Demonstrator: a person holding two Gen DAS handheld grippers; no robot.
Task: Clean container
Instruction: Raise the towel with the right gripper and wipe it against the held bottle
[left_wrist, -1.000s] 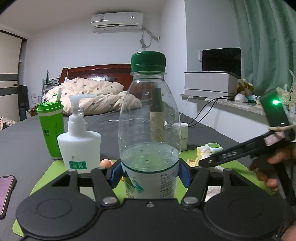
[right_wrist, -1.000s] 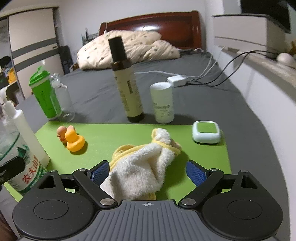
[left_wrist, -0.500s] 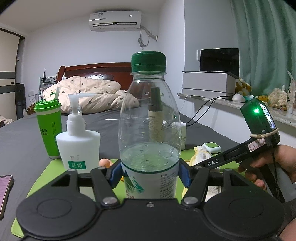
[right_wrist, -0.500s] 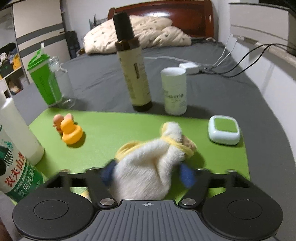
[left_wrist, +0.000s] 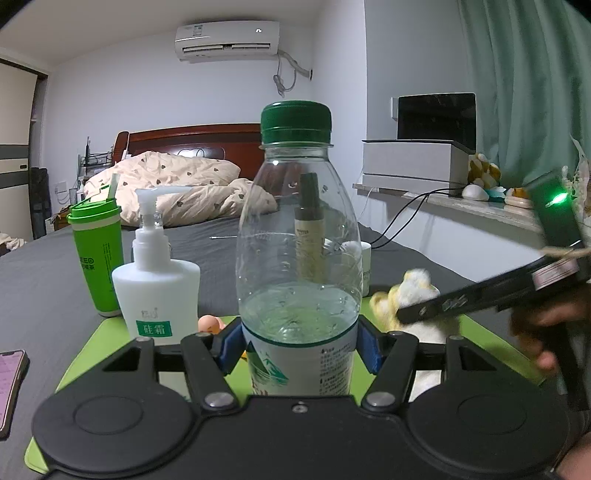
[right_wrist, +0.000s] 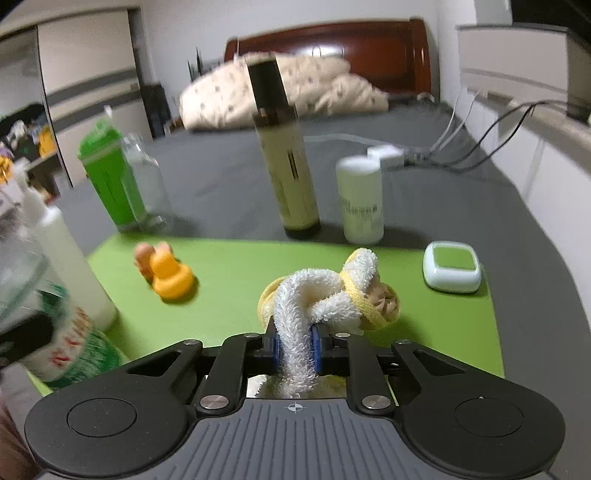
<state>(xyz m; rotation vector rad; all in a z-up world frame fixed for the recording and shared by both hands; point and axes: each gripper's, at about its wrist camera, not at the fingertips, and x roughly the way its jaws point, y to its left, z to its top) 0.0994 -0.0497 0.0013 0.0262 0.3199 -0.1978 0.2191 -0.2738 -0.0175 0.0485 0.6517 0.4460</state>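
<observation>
The left gripper (left_wrist: 299, 347) is clamping one water bottle (left_wrist: 298, 258) upright on the green mat (right_wrist: 236, 273) — the right gripper (right_wrist: 295, 345) is pinching one cloth (right_wrist: 317, 299) beside it, with one duck (right_wrist: 170, 275) nearby.

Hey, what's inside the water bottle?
The water bottle holds clear water, filling roughly its lower part, under a green cap. The label hides how things look lower down.

The white pump bottle (left_wrist: 157, 291) carries a green label reading "硅霜". The green cup (left_wrist: 98, 258) bears white print too small to read. Red characters on the water bottle (right_wrist: 70, 347) label are blurred.
</observation>
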